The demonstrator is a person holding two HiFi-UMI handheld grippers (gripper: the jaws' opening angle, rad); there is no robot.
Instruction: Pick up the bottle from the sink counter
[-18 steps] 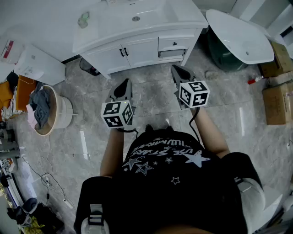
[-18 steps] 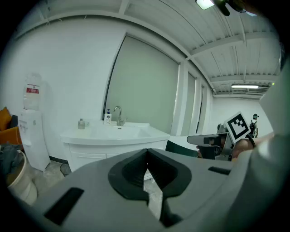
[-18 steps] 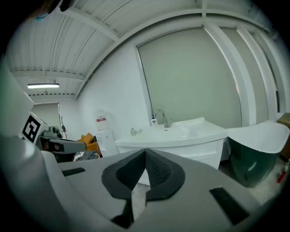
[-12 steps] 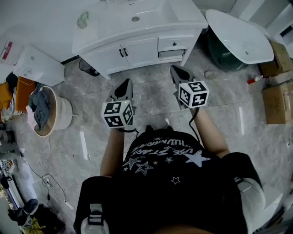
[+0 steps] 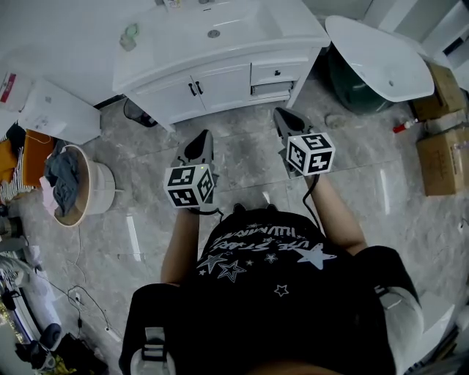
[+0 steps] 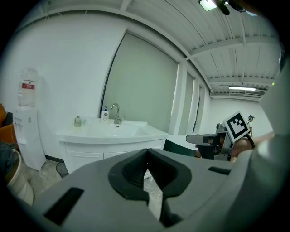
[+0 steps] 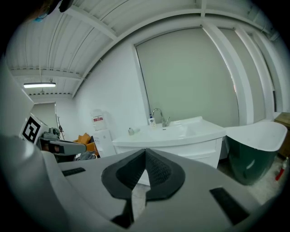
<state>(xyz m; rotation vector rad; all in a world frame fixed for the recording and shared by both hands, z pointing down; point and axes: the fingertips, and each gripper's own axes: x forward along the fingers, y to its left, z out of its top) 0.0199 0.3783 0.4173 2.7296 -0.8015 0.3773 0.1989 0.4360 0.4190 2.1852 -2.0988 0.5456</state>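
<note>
Marble floor (image 5: pixel 242 157), grey and glossy, fills most of the head view. A white sink counter (image 5: pixel 183 55) stands at twelve o'clock from the person (image 5: pixel 271 293). A white bathtub (image 5: pixel 381 58) is at two o'clock and a round laundry basket (image 5: pixel 102 179) at nine o'clock.

The left gripper (image 5: pixel 199 139) and right gripper (image 5: pixel 282 115) are both held over the floor, well short of the counter and pointing toward it. Each has its jaws pressed together with nothing between them.

On the counter top, a small greenish bottle (image 5: pixel 130 33) sits at nine o'clock of the basin (image 5: pixel 227 22), near the left end. A pump bottle (image 6: pixel 105 114) stands just beside the faucet (image 6: pixel 116 113). Neither bottle is touched.
</note>
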